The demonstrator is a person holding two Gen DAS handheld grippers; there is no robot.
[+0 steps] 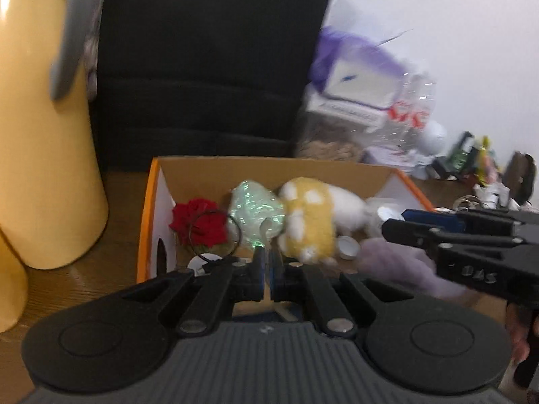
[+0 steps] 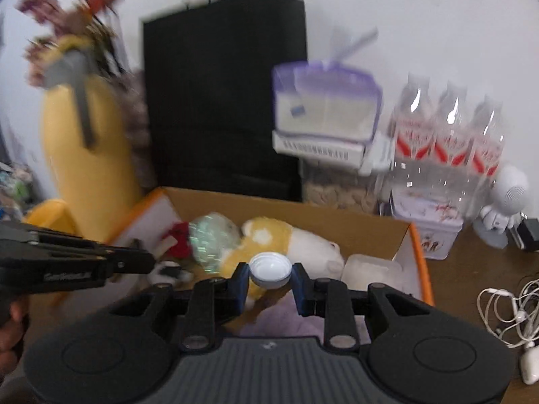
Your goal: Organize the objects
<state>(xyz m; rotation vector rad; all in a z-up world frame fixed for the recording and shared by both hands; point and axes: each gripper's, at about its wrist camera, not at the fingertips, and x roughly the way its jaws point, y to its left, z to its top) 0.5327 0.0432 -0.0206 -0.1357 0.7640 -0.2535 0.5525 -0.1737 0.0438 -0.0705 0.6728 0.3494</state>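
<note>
A cardboard box (image 2: 380, 232) with orange edges stands open on the brown wooden table (image 2: 471, 269), its long side running left to right across both views. Inside it a yellow and white plush toy (image 2: 269, 235) lies on its side along the box's length, its white end toward the right wall. Beside the toy on the left are a shiny green wrapped bundle (image 1: 252, 208) and a red fabric rose (image 1: 198, 222), with a thin metal ring (image 1: 215, 235) in front of the rose.

The right gripper (image 2: 269, 269) points forward and down at the box; its fingers are set narrow and clamp a white bottle cap (image 2: 269, 269), which sits rim upward between the blue pads above the near edge of the box. The left gripper (image 1: 267, 269) also points forward and down at the box; its fingers are closed together with nothing visible between them. A second white cap (image 1: 348, 247) lies in the box near the toy.

Behind the box stand a black paper bag (image 2: 222, 101), a tall yellow vase (image 2: 87, 155) on the left, and clear water bottles (image 2: 448, 141) against the white wall. White cables (image 2: 505, 309) lie on the table at the right.
</note>
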